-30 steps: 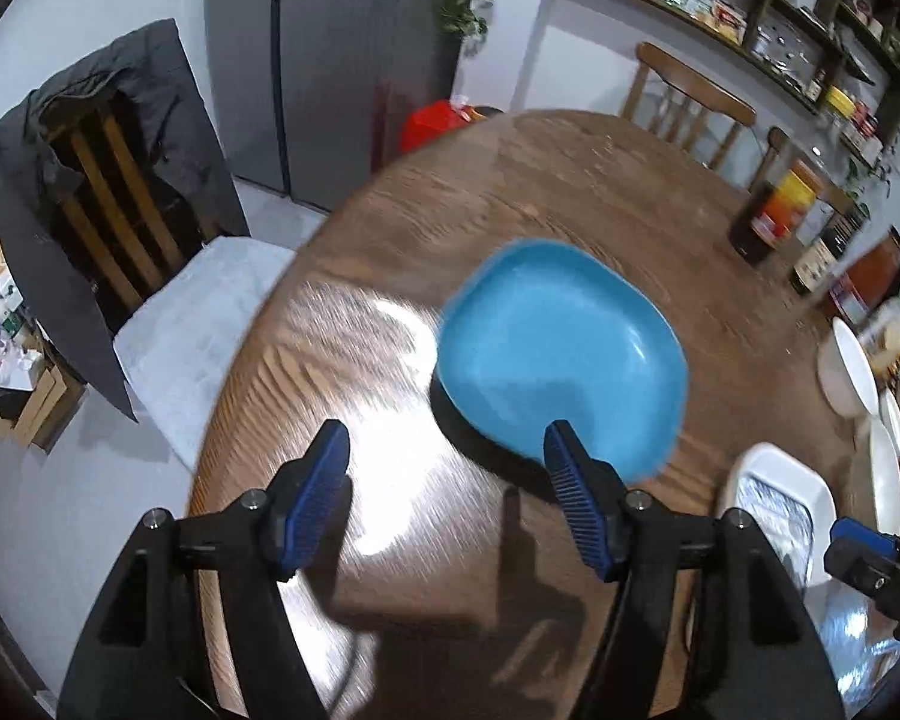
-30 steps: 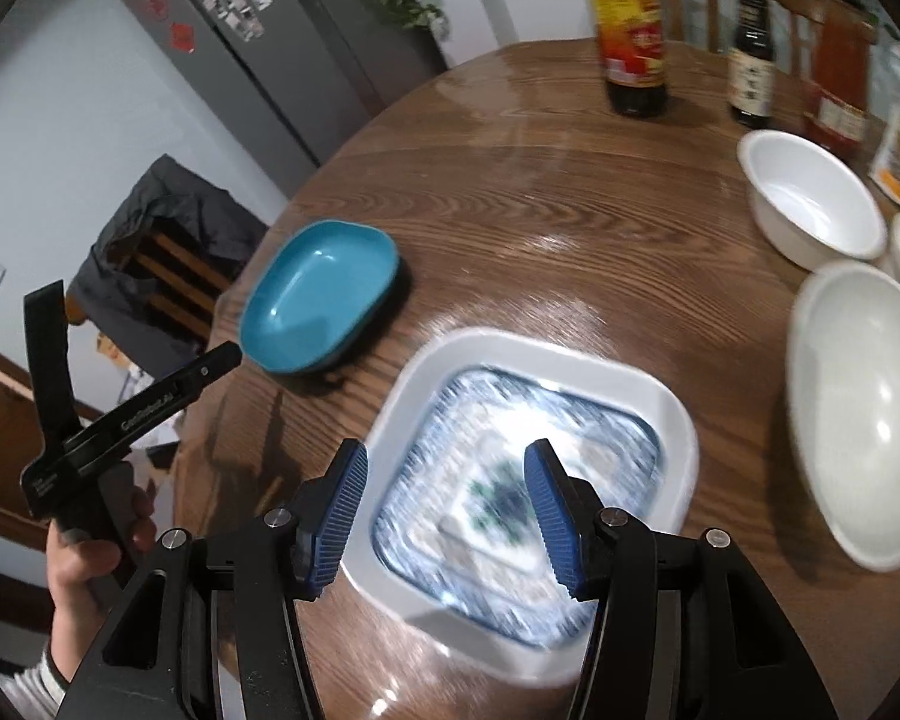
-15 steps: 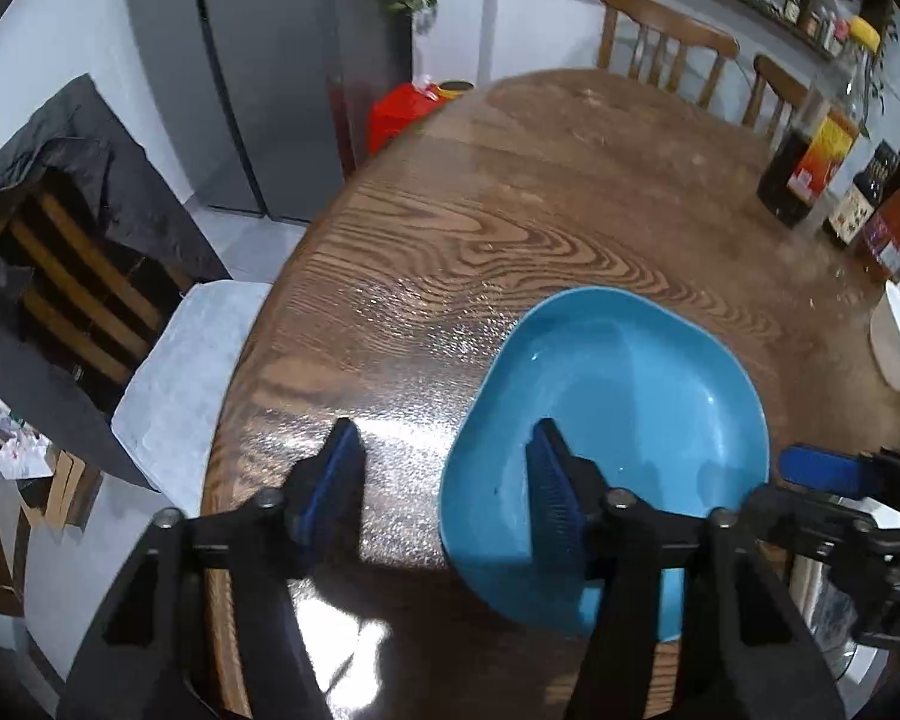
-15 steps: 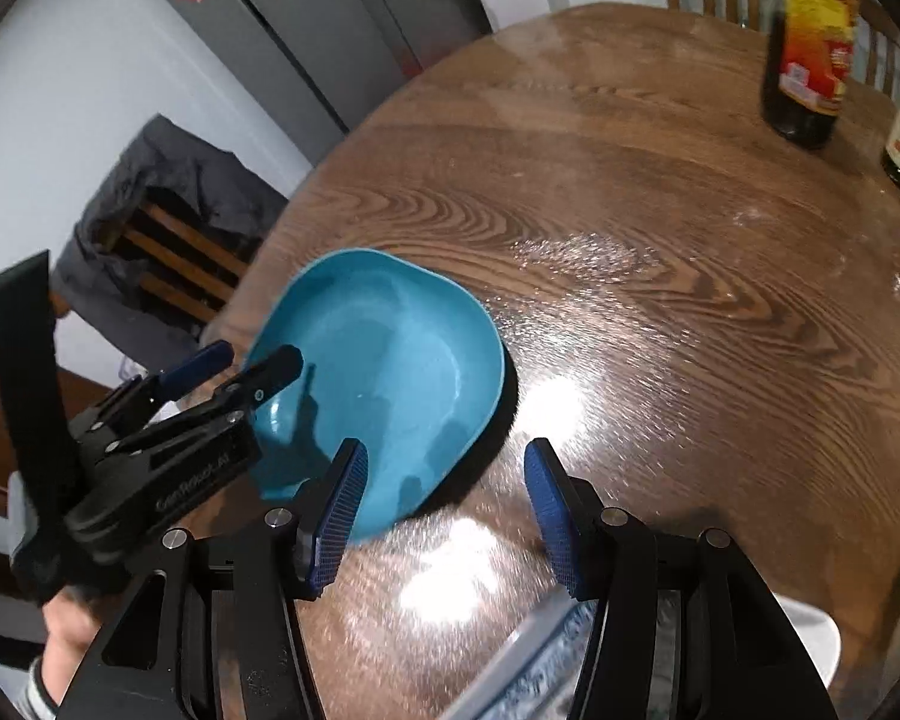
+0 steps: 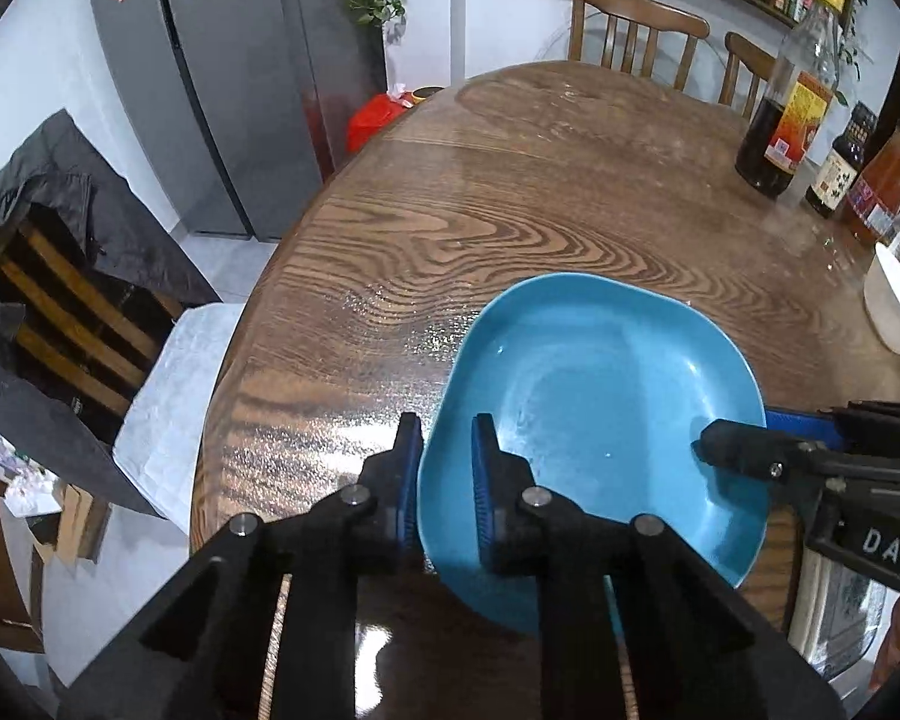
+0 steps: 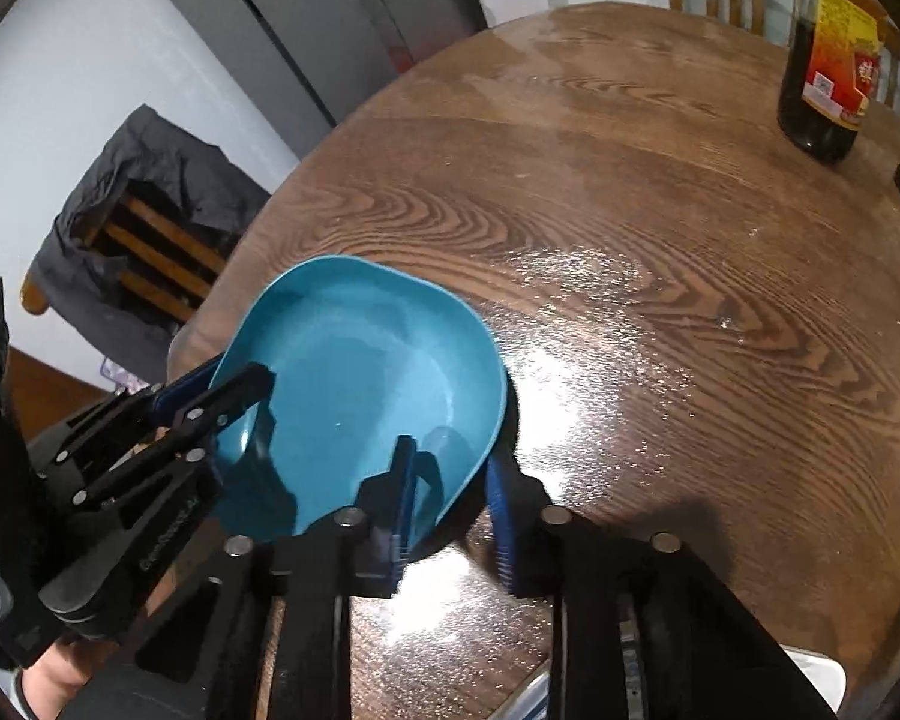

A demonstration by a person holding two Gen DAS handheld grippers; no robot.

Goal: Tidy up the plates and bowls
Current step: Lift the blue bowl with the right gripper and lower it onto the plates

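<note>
Blue plate point(image 5: 594, 408): near rim is hiding behind the left gripper point(image 5: 446, 468) fingers, underside not showing. White bowl point(image 5: 894, 312) is getting cut off by the left view's right edge. Patterned white plate point(image 5: 840, 606) is mostly sitting behind the right gripper point(image 6: 450, 498) body; motif unreadable. Bottle labels point(image 5: 795, 120) are too small to read. Right view: plate corner point(image 6: 816, 669) is barely peeking in at bottom edge.

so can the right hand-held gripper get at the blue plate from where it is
Likely yes, it is already there: the right hand-held gripper straddles the near rim of the blue plate, one finger inside, one outside. The left hand-held gripper grips the opposite edge, not blocking it.
</note>
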